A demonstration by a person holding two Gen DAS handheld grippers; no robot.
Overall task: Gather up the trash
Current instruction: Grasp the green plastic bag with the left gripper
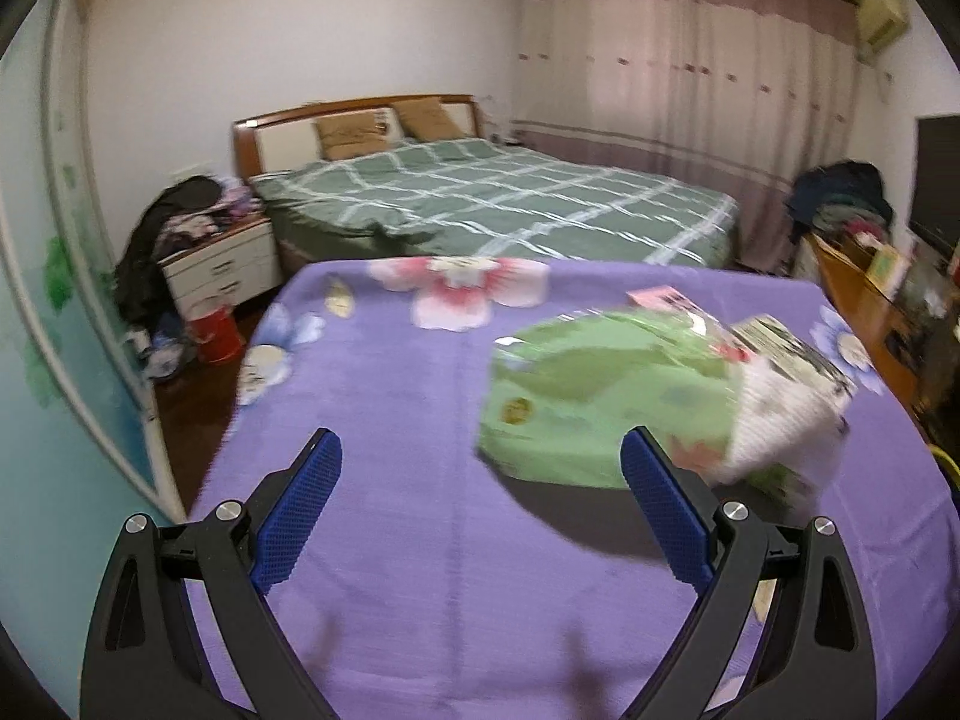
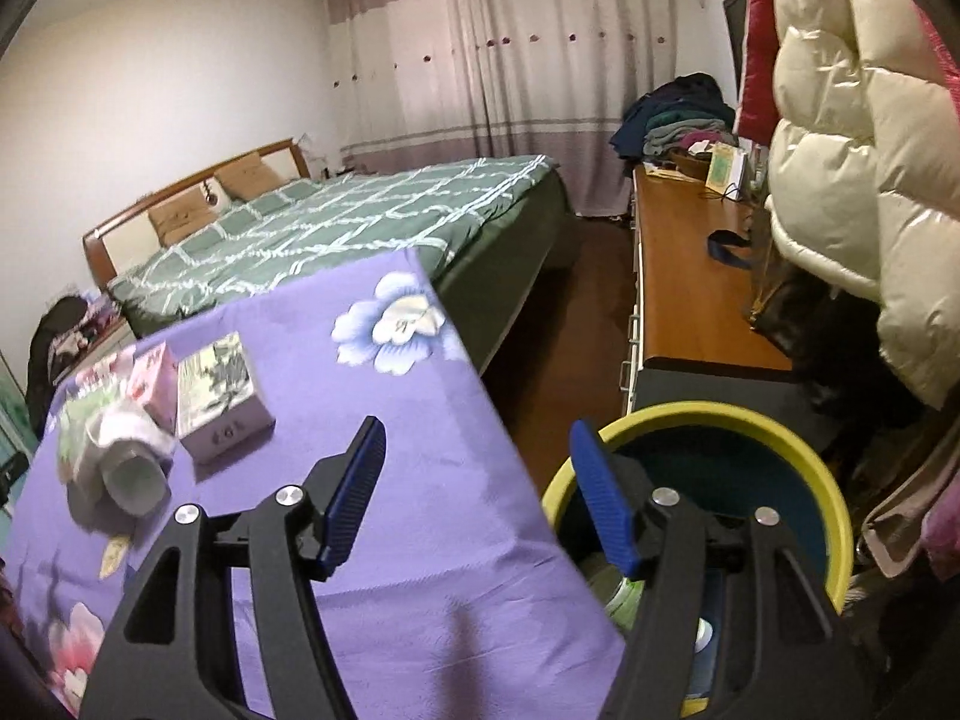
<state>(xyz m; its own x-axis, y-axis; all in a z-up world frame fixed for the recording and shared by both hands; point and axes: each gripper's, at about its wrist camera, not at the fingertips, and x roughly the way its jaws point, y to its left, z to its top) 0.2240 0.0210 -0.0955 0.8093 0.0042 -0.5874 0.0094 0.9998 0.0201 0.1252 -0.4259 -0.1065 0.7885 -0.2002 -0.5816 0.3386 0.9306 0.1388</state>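
A: Trash first, from the left wrist view: a green plastic packet [image 1: 600,402] lies on the purple-covered desk [image 1: 390,540], just ahead of the right-hand finger [image 1: 660,498] and partly behind its tip. A crumpled white wrapper [image 1: 786,420] sits against the packet's far right side. The left gripper [image 1: 480,501] is spread wide with nothing between its fingers.

B: So how should it take the packet?

A: I'd shift that gripper to the right until the packet's near edge sits midway between both fingers, then come down low and pinch an edge. It looks thin and slippery, so a flat squeeze on top would likely slide off.

B: And the right wrist view?

A: The right gripper [image 2: 477,495] is also released and empty. Its right-hand finger [image 2: 600,504] hangs over the rim of a yellow bin [image 2: 828,480]; its left-hand finger [image 2: 354,492] is over the desk edge. Scraps already lie in the bin. Well left of the fingers are a white cup [image 2: 135,477] and two small boxes [image 2: 219,390].

B: Next pick?

A: Probably the cup, gripped across its wall.
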